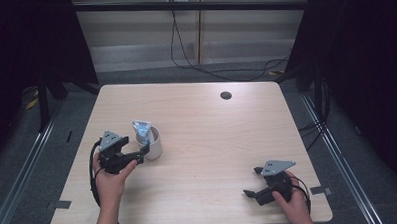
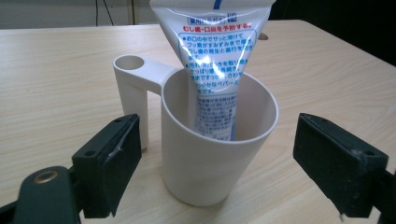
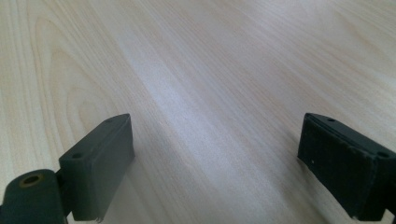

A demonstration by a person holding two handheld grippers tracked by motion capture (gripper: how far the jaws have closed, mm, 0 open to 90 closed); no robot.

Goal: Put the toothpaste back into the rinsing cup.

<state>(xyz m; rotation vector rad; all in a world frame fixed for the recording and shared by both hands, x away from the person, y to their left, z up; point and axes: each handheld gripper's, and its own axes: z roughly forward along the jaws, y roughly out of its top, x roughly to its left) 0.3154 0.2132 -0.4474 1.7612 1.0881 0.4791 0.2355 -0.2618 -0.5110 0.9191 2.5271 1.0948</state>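
Observation:
A white plastic cup [image 1: 155,143] with a side handle [image 2: 135,77] stands upright on the left half of the wooden table [image 1: 212,136]. A white and blue toothpaste tube [image 1: 143,130] stands inside it, crimped end up and leaning on the rim. My left gripper [image 1: 144,154] is open just in front of the cup. In the left gripper view the cup [image 2: 215,154] and the tube [image 2: 215,60] sit between the two spread jaws of that gripper [image 2: 219,161], apart from both pads. My right gripper [image 1: 252,181] is open near the front right corner, with bare wood between its jaws [image 3: 215,158].
A dark round cable hole [image 1: 226,95] sits in the table's far right part. Grey tape tabs [image 1: 62,204] mark the front corners. Cables [image 1: 195,62] run across the floor behind the table, and dark frame posts [image 1: 43,97] stand at both sides.

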